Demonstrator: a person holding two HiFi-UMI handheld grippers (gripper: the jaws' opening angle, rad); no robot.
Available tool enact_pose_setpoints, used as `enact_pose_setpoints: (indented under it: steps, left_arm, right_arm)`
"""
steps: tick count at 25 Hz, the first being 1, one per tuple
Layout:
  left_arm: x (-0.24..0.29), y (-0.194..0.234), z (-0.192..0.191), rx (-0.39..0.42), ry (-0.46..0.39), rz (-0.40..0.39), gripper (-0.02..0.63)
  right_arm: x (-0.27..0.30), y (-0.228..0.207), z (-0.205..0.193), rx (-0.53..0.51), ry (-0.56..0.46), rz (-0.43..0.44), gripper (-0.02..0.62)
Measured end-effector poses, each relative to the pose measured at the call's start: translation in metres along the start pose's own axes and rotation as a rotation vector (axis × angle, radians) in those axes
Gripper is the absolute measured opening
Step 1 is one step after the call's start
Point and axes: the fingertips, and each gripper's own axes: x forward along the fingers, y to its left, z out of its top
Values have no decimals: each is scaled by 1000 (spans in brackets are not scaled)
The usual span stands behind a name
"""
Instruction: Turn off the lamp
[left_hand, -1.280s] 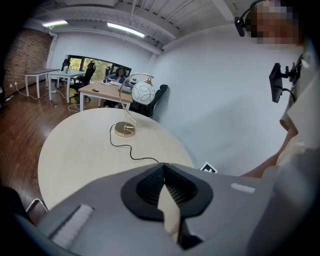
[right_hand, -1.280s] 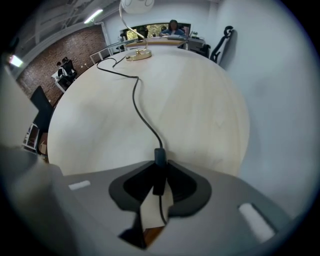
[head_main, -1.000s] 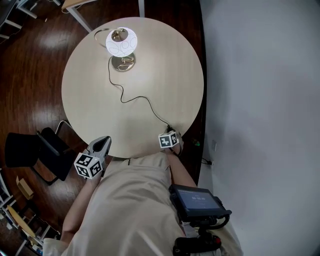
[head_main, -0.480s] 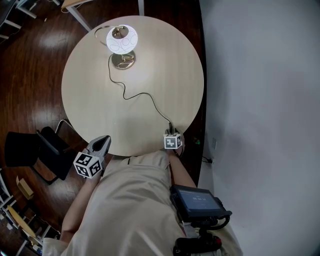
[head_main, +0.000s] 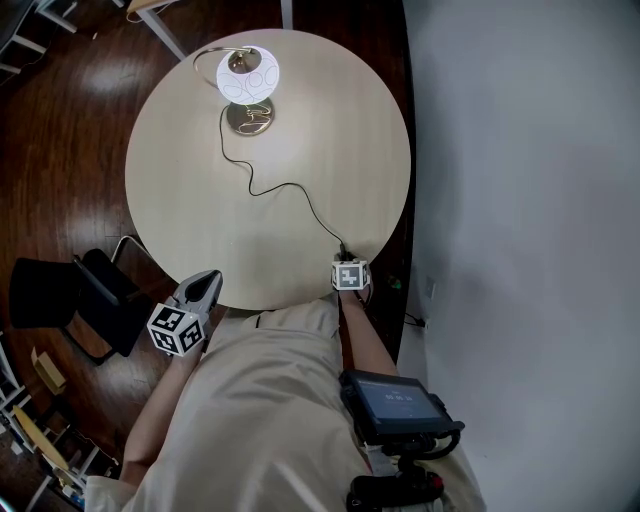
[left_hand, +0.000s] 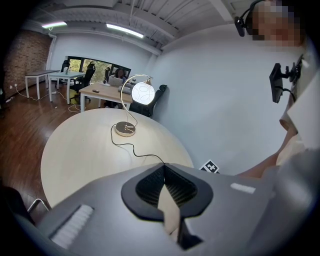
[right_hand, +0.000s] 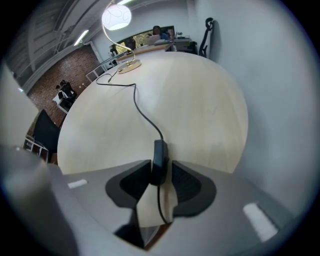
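The lamp (head_main: 247, 76) stands lit at the far side of the round table (head_main: 190, 220), its white globe glowing above a brass base (head_main: 248, 118). A thin black cord (head_main: 290, 187) runs from the base to an inline switch (right_hand: 160, 159) at the near right edge. My right gripper (head_main: 345, 260) points steeply down over that switch. In the right gripper view the switch sits between the pads, and the jaws are closing on it with a sliver of gap left. My left gripper (head_main: 211, 278) hovers off the near left edge, shut and empty, facing the lamp (left_hand: 142, 93).
A black chair (head_main: 70, 300) stands on the dark wood floor left of the table. A pale wall (head_main: 520, 200) runs close along the table's right side. A black device (head_main: 395, 402) hangs at the person's waist. More desks and chairs (left_hand: 95, 90) sit behind the lamp.
The right gripper's marker cube has rolled and shifted slightly right along the table edge, staying over the switch. The lamp stays lit. The left gripper has not moved.
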Motion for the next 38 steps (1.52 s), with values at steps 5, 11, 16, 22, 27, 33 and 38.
enact_pose_setpoints:
  steps: [5, 11, 16, 22, 27, 33, 38]
  left_arm:
    - [-2, 1, -2, -7, -4, 8, 3]
    - [-1, 1, -3, -13, -6, 13, 3]
    - [-1, 2, -3, -18, -8, 14, 3]
    - [1, 5, -1, -23, -11, 17, 3]
    - [1, 7, 0, -29, -11, 16, 3]
    - [6, 9, 3, -33, -9, 10, 3]
    - [8, 10, 4, -35, -9, 0, 3]
  right_arm:
    - [-3, 2, 3, -50, 2, -18, 126]
    - [-3, 6, 12, -39, -4, -4, 163]
    - [0, -3, 19, 20, -2, -10, 161]
    - [1, -6, 22, 31, 24, -20, 97]
    - [-1, -3, 27, -8, 42, -27, 91]
    - [1, -2, 27, -80, 67, -33, 67]
    - [-1, -1, 27, -114, 47, -74, 88]
